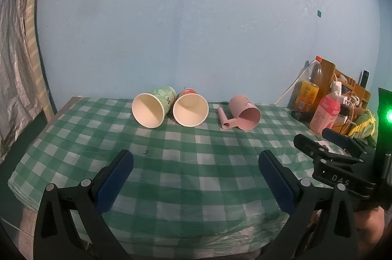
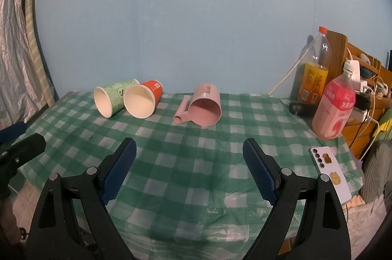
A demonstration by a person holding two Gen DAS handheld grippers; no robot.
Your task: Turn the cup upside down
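Three cups lie on their sides at the far part of the checked table, mouths toward me: a green patterned paper cup (image 1: 153, 108) (image 2: 111, 97), a red paper cup (image 1: 190, 107) (image 2: 144, 98) touching it, and a pink plastic cup with a handle (image 1: 242, 112) (image 2: 204, 105) to the right. My left gripper (image 1: 196, 157) is open and empty over the near table. My right gripper (image 2: 189, 146) is open and empty, also well short of the cups. The right gripper's side shows in the left wrist view (image 1: 325, 149).
The green-and-white checked tablecloth (image 1: 186, 171) (image 2: 186, 162) covers the table. At the right stand an orange-capped bottle (image 2: 316, 68), a pink bottle (image 2: 335, 108), a wooden rack with cables (image 2: 367, 88) and a phone (image 2: 330, 174). A blue wall rises behind; a curtain hangs at left.
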